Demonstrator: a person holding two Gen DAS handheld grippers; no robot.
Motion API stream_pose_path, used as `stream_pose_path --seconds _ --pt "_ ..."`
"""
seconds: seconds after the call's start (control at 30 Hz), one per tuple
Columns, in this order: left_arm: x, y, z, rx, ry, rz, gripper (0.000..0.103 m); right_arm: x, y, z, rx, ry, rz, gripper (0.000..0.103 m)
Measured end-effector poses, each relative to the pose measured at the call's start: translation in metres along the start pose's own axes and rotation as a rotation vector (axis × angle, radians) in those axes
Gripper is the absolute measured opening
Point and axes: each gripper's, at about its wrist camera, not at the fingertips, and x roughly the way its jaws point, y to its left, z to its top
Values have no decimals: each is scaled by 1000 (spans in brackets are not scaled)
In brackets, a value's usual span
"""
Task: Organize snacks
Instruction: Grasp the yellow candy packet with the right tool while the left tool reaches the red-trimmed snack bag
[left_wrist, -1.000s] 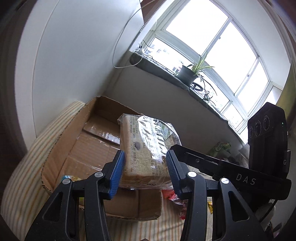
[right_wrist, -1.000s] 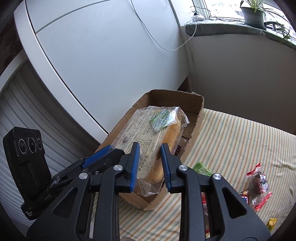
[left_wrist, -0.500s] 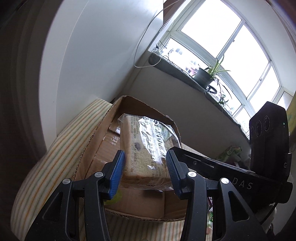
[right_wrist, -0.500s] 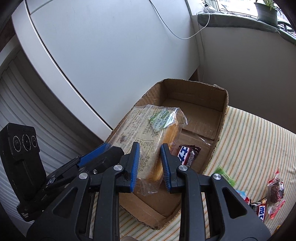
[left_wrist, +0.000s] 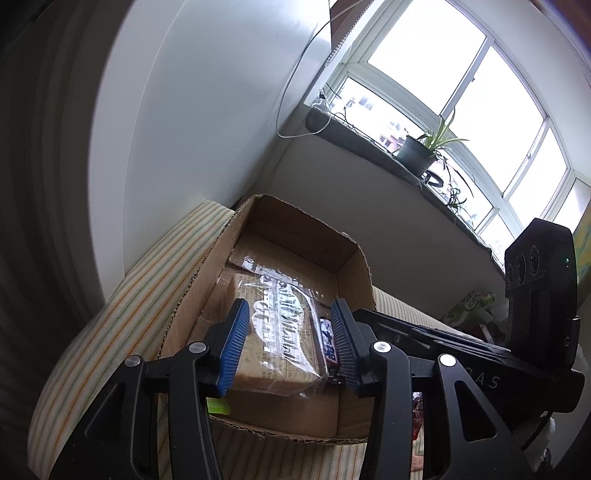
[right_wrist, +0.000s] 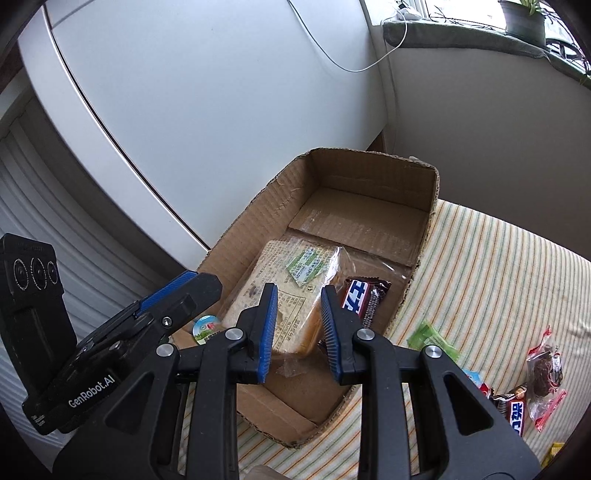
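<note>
Bread loaf (right_wrist: 291, 295) in clear wrap lies inside the cardboard box (right_wrist: 373, 177), near its front wall, beside a chocolate bar (right_wrist: 364, 297). Left claw (left_wrist: 288, 343) pinches one end; right claw (right_wrist: 297, 326) clamps narrowly on another edge. More snacks (right_wrist: 543, 373) (wrapped) lie right of the box on striped cloth (right_wrist: 498, 273).

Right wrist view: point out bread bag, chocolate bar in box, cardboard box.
bread bag (right_wrist: 286, 286), right wrist view, printed top face
chocolate bar (right_wrist: 364, 295), right wrist view, wrapper middle
cardboard box (right_wrist: 369, 173), right wrist view, far wall
</note>
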Motion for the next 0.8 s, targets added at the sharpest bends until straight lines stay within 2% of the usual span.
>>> stream_pose_path --seconds 0.23,0.43,0.5,0.57,0.8 --pt "-3 -21 -6 45 -3 -34 43 -39 -13 -8 7 -47 -30 25" --pt "-9 -46 -15 102 -2 -93 43 -79 -34 -23 32 -98 -81 27" --pt "-9 -55 -19 122 3 -111 43 -93 -43 -31 43 -115 -100 33" --pt "-9 -63 -23 137 16 -131 43 -108 -52 -40 58 -135 -122 45" --pt "-6 -94 -45 213 69 -195 44 -137 -79 -75 75 -157 -234 45"
